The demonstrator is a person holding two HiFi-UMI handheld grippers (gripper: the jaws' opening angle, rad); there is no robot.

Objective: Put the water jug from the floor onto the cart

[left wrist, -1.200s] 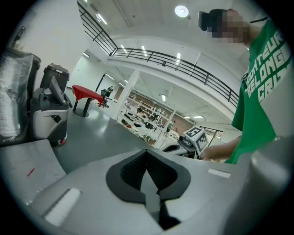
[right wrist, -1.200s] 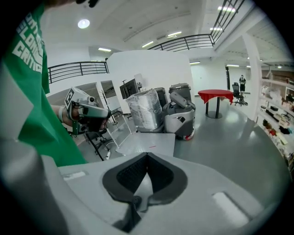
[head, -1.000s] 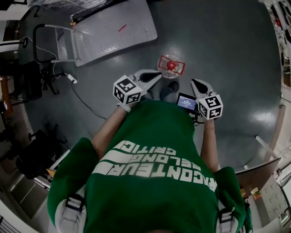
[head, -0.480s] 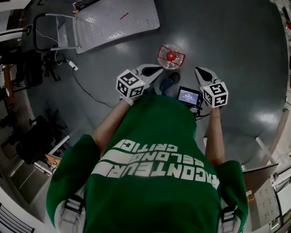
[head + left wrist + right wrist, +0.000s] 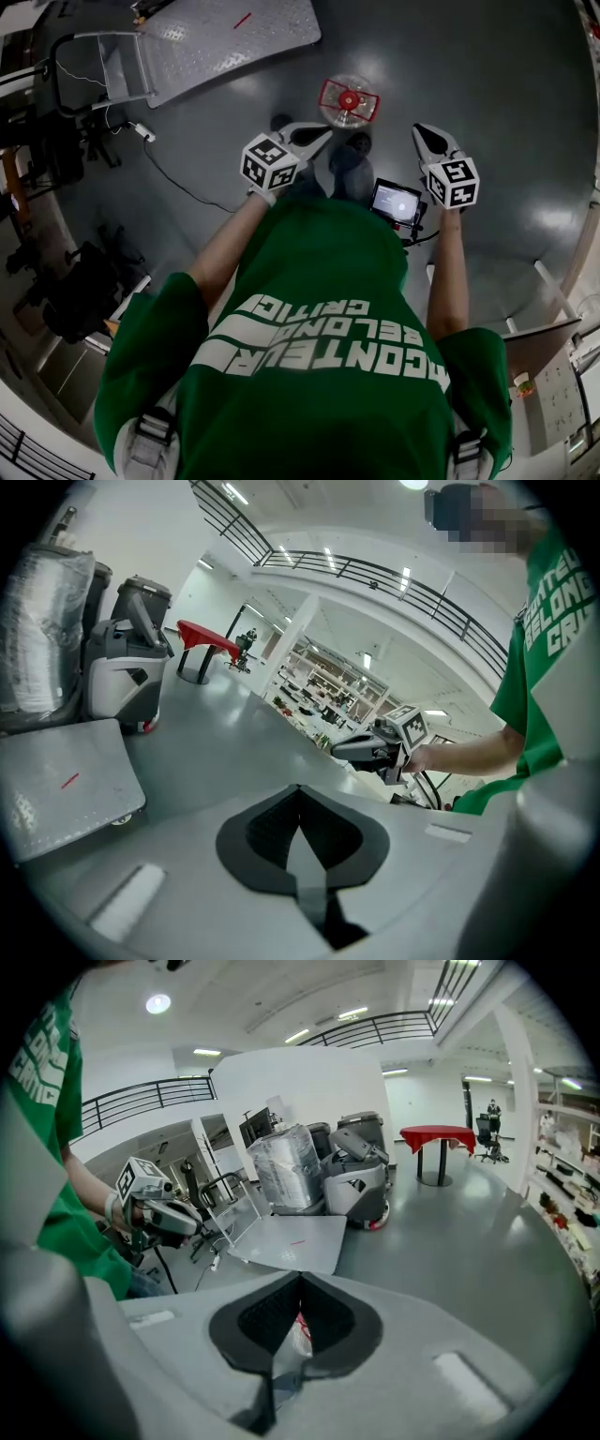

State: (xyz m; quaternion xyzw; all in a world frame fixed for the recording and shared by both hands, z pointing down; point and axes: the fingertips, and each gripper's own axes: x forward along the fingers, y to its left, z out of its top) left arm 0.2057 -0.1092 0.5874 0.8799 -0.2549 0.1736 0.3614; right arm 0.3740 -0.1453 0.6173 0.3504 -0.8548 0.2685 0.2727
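The water jug [image 5: 347,100] stands on the grey floor, clear with a red cap and red handle, seen from above just ahead of my feet. My left gripper [image 5: 323,132] is shut and empty, its tip a little below and left of the jug. On the other side my right gripper [image 5: 420,131] is shut and empty too, apart from the jug. In the right gripper view a slice of the jug [image 5: 301,1331] shows below the tip of the closed jaws [image 5: 300,1279]. The cart [image 5: 225,36], a flat metal deck with a push handle [image 5: 84,66], lies at the upper left.
A cable and power strip [image 5: 142,132] trail on the floor near the cart. Chairs and desks [image 5: 66,291] line the left side. A floor scrubber [image 5: 361,1185], a wrapped pallet [image 5: 286,1180] and a red table [image 5: 439,1138] stand beyond the cart [image 5: 291,1241].
Both grippers have sunk and moved forward, closing in on the jug from either side. Their jaws have stayed shut. The jug and cart have not moved on the floor.
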